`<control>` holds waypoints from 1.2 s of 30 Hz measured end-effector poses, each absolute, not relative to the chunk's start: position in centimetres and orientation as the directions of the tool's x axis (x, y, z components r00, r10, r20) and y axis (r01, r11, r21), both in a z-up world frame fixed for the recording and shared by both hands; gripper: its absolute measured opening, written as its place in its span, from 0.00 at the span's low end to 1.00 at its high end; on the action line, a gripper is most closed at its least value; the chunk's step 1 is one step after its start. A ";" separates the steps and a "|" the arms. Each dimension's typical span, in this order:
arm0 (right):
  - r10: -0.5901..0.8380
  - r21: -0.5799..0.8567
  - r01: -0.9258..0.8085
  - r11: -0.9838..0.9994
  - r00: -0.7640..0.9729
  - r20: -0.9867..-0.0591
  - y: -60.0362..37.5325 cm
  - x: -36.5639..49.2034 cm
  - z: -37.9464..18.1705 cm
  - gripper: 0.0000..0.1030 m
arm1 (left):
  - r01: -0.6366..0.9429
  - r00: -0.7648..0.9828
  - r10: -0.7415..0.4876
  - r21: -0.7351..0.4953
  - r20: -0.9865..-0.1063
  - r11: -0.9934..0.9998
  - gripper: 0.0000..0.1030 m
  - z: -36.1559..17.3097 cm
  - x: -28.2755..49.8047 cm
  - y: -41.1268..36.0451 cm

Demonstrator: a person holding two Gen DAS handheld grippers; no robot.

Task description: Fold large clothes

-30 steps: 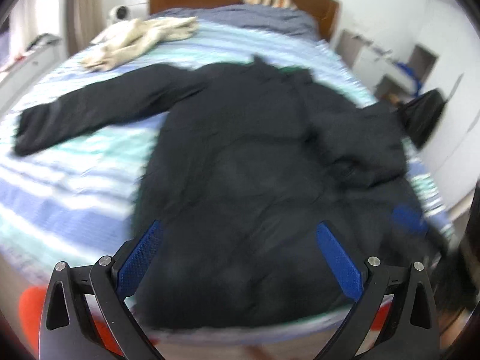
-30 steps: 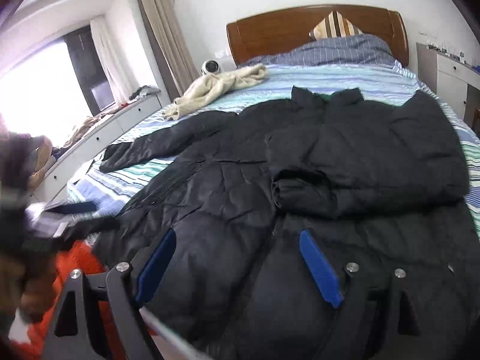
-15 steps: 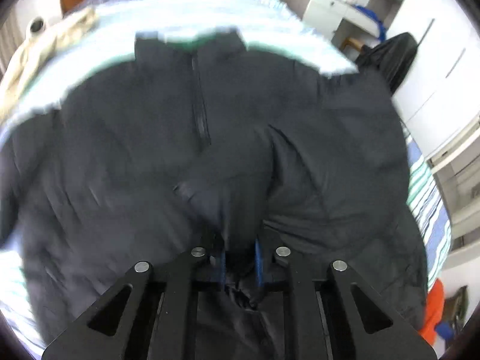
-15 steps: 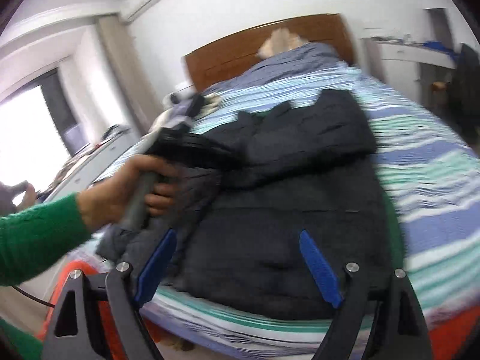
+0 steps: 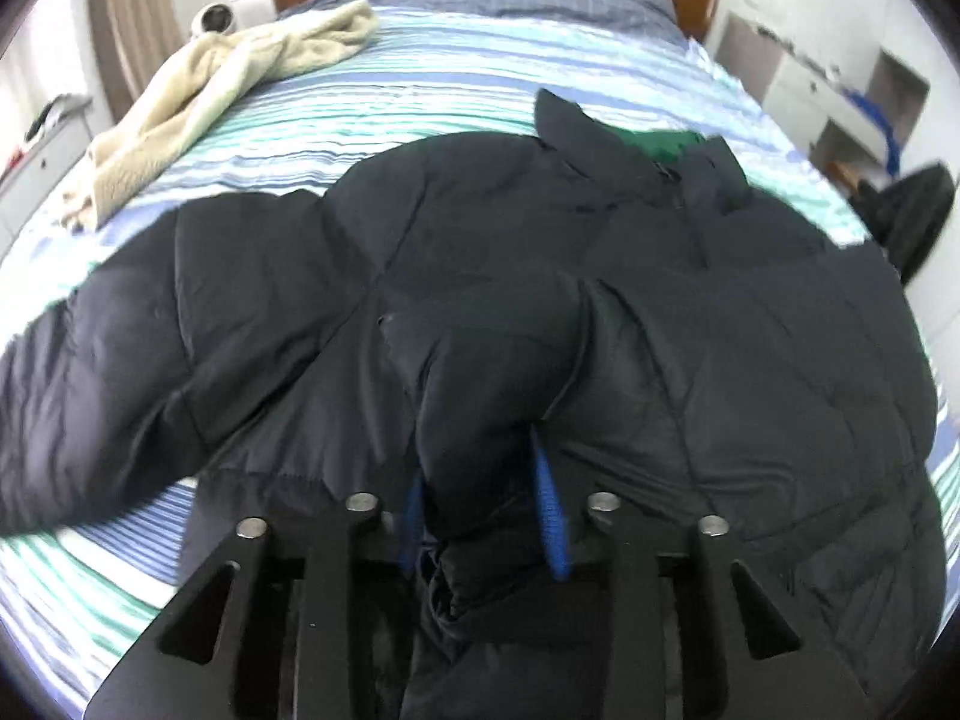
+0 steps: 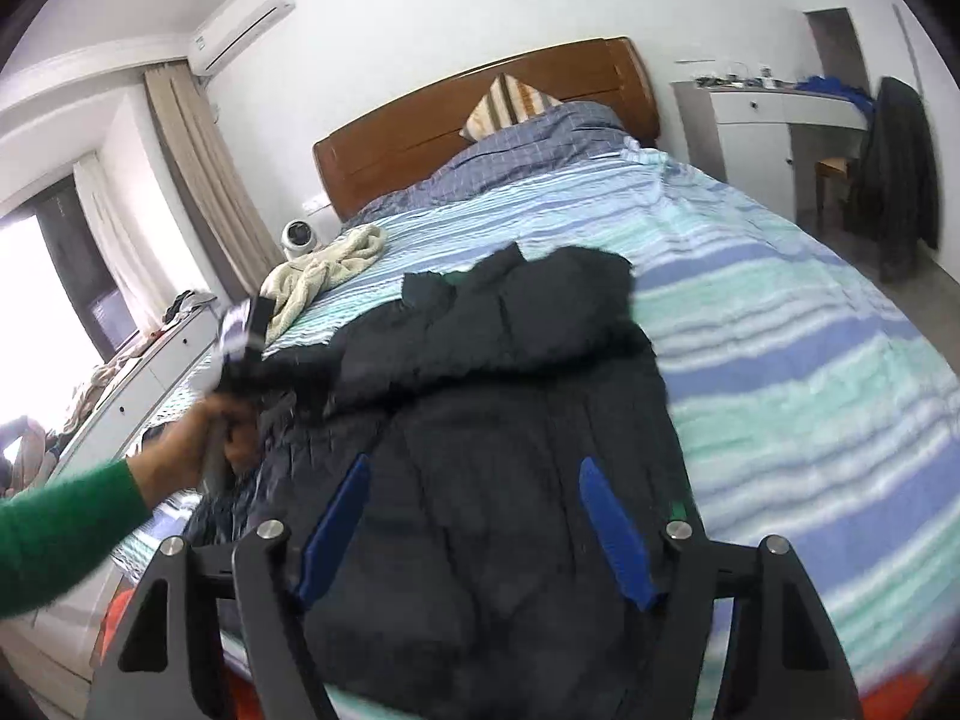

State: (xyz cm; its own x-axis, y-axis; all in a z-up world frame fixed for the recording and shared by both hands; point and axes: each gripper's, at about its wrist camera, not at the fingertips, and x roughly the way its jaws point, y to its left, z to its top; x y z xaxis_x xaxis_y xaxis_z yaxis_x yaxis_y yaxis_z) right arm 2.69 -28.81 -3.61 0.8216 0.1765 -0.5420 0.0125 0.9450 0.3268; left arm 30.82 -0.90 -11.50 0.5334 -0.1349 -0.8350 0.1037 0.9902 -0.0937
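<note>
A big dark puffy jacket (image 5: 690, 324) lies flat on the bed, front side up, with its collar toward the headboard. A bit of green shows inside the collar. One sleeve is folded across the chest. The other sleeve stretches out to the side over the stripes.

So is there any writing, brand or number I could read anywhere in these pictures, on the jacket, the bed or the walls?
None can be read.
Jacket: no label or logo shows.
Air conditioner: any badge is too small and blurred.
Desk clutter: too small to tell.
</note>
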 end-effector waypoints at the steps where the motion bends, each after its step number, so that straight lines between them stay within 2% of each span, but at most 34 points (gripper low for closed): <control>1: 0.182 0.316 -0.004 0.949 0.825 -0.536 -29.3 4.7 -2.9 0.72 | 0.092 0.545 -0.137 -0.103 -0.827 0.990 0.40 -11.6 30.9 -0.5; 3: 0.154 0.281 0.002 0.960 0.833 -0.532 -30.2 7.4 -1.8 0.72 | 0.068 0.562 -0.128 -0.109 -0.817 0.992 0.44 -11.7 31.2 -0.6; 9: 0.055 0.213 0.078 0.974 0.831 -0.554 -33.0 19.1 -1.4 0.72 | 0.060 0.579 -0.127 -0.113 -0.806 0.992 0.43 -12.7 32.1 0.1; 12: 0.068 0.194 0.064 0.979 0.792 -0.607 -33.0 24.7 -5.0 0.72 | 0.087 0.591 -0.126 -0.093 -0.796 0.992 0.45 -13.7 32.1 0.0; 13: 0.107 0.212 0.044 0.976 0.751 -0.651 -32.8 26.4 -7.1 0.72 | 0.086 0.597 -0.133 -0.102 -0.791 0.991 0.45 -14.1 32.0 0.1; 15: 0.173 0.256 0.068 0.964 0.573 -0.801 -32.7 29.8 -14.1 0.71 | 0.085 0.601 -0.144 -0.116 -0.786 0.990 0.46 -14.3 31.9 0.4; 17: 0.185 0.265 0.097 0.959 0.490 -0.852 -32.5 30.3 -18.5 0.70 | 0.092 0.608 -0.159 -0.130 -0.778 0.987 0.47 -14.5 31.8 0.5; 19: 0.159 0.246 0.105 0.964 0.514 -0.843 -32.1 29.8 -18.6 0.70 | 0.092 0.614 -0.160 -0.131 -0.773 0.987 0.47 -14.7 31.9 0.5; 23: 0.151 0.211 0.084 0.974 0.455 -0.878 -32.0 30.4 -16.6 0.70 | 0.094 0.628 -0.159 -0.129 -0.761 0.987 0.47 -15.0 31.9 0.5; 27: 0.177 0.265 0.048 0.963 0.629 -0.757 -34.2 31.5 -10.9 0.70 | 0.092 0.640 -0.161 -0.133 -0.751 0.987 0.47 -15.1 31.7 0.6; 29: 0.182 0.306 0.074 0.949 0.664 -0.726 -35.5 33.3 -10.1 0.70 | 0.091 0.643 -0.156 -0.127 -0.749 0.988 0.47 -15.1 31.7 0.5; 32: 0.187 0.375 0.179 0.910 0.629 -0.755 -37.8 36.6 -13.0 0.70 | 0.091 0.647 -0.150 -0.121 -0.748 0.989 0.47 -15.2 31.7 0.3; 34: 0.157 0.356 0.274 0.894 0.551 -0.820 -38.6 37.9 -16.9 0.70 | 0.091 0.649 -0.149 -0.118 -0.746 0.989 0.48 -15.2 31.6 0.2; 36: 0.143 0.345 0.290 0.893 0.543 -0.827 -38.5 38.0 -19.0 0.69 | 0.093 0.651 -0.146 -0.112 -0.745 0.989 0.49 -15.3 31.6 0.1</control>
